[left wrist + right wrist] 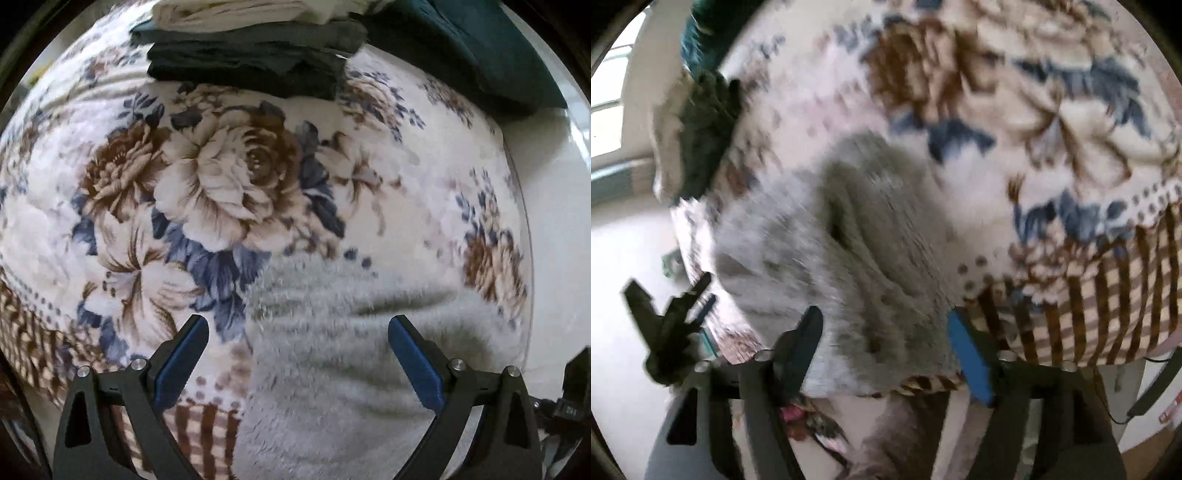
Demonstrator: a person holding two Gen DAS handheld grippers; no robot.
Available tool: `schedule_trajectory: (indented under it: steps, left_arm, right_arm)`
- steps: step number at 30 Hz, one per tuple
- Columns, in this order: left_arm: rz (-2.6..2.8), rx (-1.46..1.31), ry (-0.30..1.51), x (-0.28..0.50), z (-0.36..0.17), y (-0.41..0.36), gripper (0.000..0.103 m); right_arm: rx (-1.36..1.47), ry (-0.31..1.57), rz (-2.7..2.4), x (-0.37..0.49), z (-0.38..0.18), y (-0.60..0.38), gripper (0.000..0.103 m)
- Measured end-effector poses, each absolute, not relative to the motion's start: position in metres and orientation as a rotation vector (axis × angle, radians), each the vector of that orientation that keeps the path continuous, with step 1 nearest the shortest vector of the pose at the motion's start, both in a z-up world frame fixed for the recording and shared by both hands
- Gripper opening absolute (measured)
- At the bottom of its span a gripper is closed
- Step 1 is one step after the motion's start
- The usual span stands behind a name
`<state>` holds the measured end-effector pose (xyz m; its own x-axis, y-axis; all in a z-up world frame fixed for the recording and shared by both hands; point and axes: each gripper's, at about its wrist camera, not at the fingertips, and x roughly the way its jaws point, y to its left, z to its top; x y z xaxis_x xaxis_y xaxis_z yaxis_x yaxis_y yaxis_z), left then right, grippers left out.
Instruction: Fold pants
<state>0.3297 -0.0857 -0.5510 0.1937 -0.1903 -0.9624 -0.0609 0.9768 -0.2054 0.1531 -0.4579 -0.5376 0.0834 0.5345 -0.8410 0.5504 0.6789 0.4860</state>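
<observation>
Plush floral blanket (229,177) covers the whole work surface, giving the garments a soft bed to be folded on. Its checked border (1108,302) hangs over the near edge at 4 o'clock in the right wrist view, so that is where the surface ends. Bare blanket lies broad and open from 9 to 12 o'clock in the left wrist view, the best room for spreading or moving.

Pale grey fleece pants (332,350) lie bunched at 6 o'clock, with one part spilling over the near edge (886,443), likely to need pulling up before a fold.

At 12 o'clock a stack of folded clothes (251,62) sits well apart, apparently finished pieces set out of the way; a dark teal cloth (498,55) lies beside it at 1 o'clock.

The left gripper (299,332) hovers with jaws wide, holding nothing. The right gripper (886,332) straddles the fleece, jaws spread, pads seemingly not pressing.
</observation>
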Motion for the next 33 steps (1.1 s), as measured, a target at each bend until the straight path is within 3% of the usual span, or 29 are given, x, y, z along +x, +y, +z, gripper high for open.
schedule_trajectory:
  steps: [4,9,10,11,15,21,23,26,29,31,33]
  left_arm:
    - [-0.111,-0.289,1.408,0.346,-0.565,-0.079,0.099]
    - [-0.139,-0.307,1.455,0.359,-0.586,-0.085,0.099]
    - [-0.138,-0.308,1.46,0.361,-0.589,-0.086,0.099]
    - [-0.14,-0.307,1.461,0.362,-0.59,-0.086,0.099]
    - [-0.161,-0.301,1.46,0.36,-0.589,-0.084,0.099]
    - [-0.154,-0.323,1.474,0.35,-0.587,-0.073,0.099]
    - [-0.152,-0.336,1.468,0.346,-0.585,-0.071,0.099]
    - [-0.131,-0.314,1.459,0.338,-0.583,-0.07,0.099]
    - [-0.078,-0.247,1.431,0.324,-0.576,-0.071,0.099]
    - [-0.018,-0.186,1.385,0.313,-0.568,-0.071,0.099]
    - [0.016,-0.141,1.366,0.305,-0.565,-0.069,0.101]
  right_arm:
    - [1.028,1.498,0.0,0.179,-0.539,-0.462,0.073]
    - [1.132,1.527,0.025,0.224,-0.59,-0.447,0.072]
    - [1.102,1.562,0.02,0.23,-0.598,-0.44,0.043]
    - [1.057,1.584,-0.004,0.233,-0.604,-0.435,0.027]
    - [0.821,1.526,-0.068,0.242,-0.573,-0.429,0.026]
    - [0.817,1.424,-0.252,0.239,-0.554,-0.472,0.025]
    - [0.83,1.538,-0.245,0.244,-0.583,-0.472,0.027]
    - [0.803,1.7,-0.124,0.255,-0.605,-0.457,0.039]
    - [0.591,1.694,-0.065,0.274,-0.565,-0.436,0.056]
    - [0.406,1.63,-0.019,0.289,-0.527,-0.413,0.078]
    - [0.203,1.57,0.091,0.306,-0.494,-0.373,0.085]
